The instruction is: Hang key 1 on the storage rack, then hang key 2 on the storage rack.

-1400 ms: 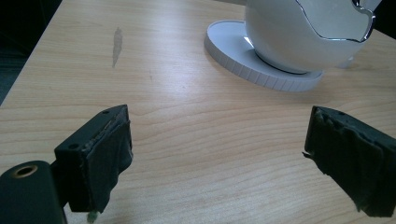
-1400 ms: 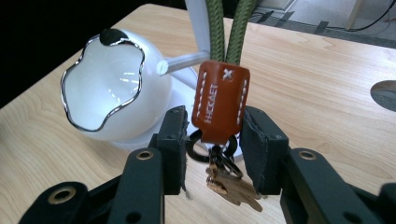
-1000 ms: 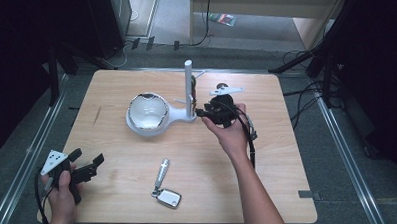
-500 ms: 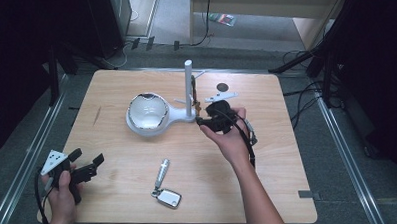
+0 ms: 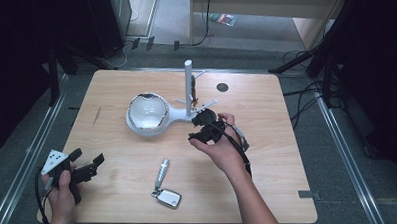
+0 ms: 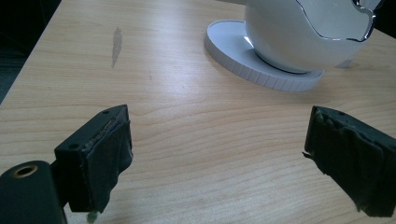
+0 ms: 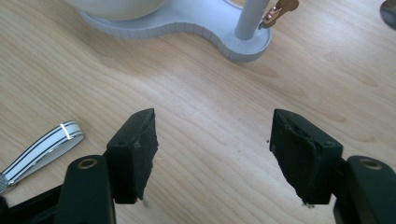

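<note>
R gripper [image 5: 199,127] mid-table, just near of white plastic stand [image 5: 154,124]: ribbed flat base, glossy round bowl w/ chrome rim, slim upright post [image 5: 189,87] w/ brass key [image 7: 279,10] hanging by it. Jaws have just been opening, now well apart, nothing btwn, only pale wood-grain table [image 5: 267,139] below. Worn black rubbery pads. Key fob [image 5: 168,197] w/ striped strap [image 7: 42,147] lies near edge, centre. L gripper [image 5: 85,163] near-left corner, jaws wide, empty.
</note>
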